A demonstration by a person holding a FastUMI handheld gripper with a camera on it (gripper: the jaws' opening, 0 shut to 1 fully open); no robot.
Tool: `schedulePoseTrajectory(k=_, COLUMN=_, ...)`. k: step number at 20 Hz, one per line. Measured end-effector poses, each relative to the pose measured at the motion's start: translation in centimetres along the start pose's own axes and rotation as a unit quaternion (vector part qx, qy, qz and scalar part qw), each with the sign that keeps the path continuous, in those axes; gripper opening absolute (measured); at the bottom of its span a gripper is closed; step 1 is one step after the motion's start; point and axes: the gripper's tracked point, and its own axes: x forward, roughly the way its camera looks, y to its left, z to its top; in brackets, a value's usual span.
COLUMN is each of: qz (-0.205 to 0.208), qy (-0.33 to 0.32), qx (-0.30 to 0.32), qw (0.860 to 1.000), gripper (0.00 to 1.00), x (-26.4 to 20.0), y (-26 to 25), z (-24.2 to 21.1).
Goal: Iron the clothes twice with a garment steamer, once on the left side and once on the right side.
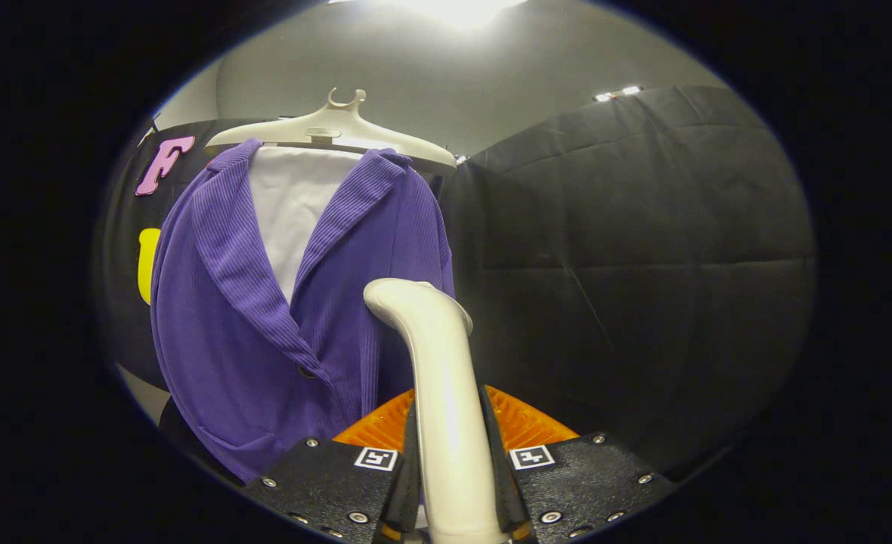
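A purple ribbed jacket hangs on a pale hanger over a white board or lining, ahead and to the left of the fingers. My gripper is shut on the white garment steamer, whose handle stands upright between both fingers. The steamer's bent head points left and sits just in front of the jacket's right front panel, around mid height. Whether the head touches the cloth I cannot tell. The jacket's lower right part is hidden behind the steamer.
Black cloth booth wall runs behind and to the right of the jacket. A bright ceiling lamp shines overhead. A strip of pale floor or wall shows left of the jacket's hem.
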Motion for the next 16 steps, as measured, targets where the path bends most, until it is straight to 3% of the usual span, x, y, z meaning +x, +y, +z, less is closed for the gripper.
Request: schedulePoseTrajectory(k=16, qz=0.006, qy=0.074, qx=-0.003, qw=0.997, gripper=0.40, x=-0.7, y=-1.1, z=-9.0)
